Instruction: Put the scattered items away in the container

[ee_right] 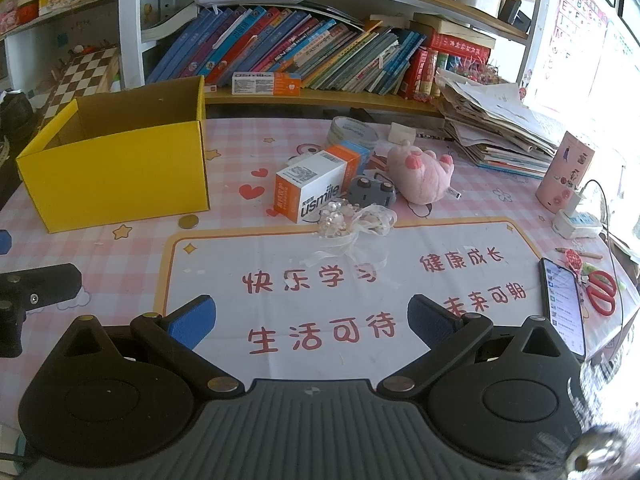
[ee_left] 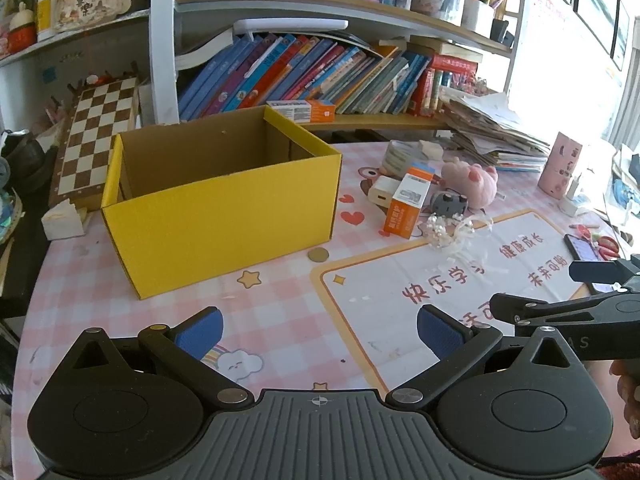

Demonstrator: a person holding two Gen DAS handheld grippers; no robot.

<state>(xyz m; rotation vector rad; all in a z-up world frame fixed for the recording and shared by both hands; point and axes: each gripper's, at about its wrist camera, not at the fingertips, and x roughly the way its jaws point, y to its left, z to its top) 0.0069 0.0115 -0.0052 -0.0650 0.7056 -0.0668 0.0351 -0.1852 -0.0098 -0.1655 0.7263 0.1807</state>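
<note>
Both released and empty: left tool (ee_left: 318, 330) and right tool (ee_right: 310, 314) hover over the desk's (ee_right: 360, 300) near edge. Yellow box (ee_right: 120, 176) open-topped toward far-left corner, ready for the toothpaste carton (ee_right: 310, 190), pink plush (ee_right: 420, 176) and ribbon (ee_right: 356, 224) clustered mid-desk.

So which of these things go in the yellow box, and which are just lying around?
For the job:
yellow box
white and orange carton
pink plush toy
grey toy
pearl and ribbon bunch
coin

Probably just lying about:
phone
red scissors
books on the shelf
paper stack
chessboard
</note>
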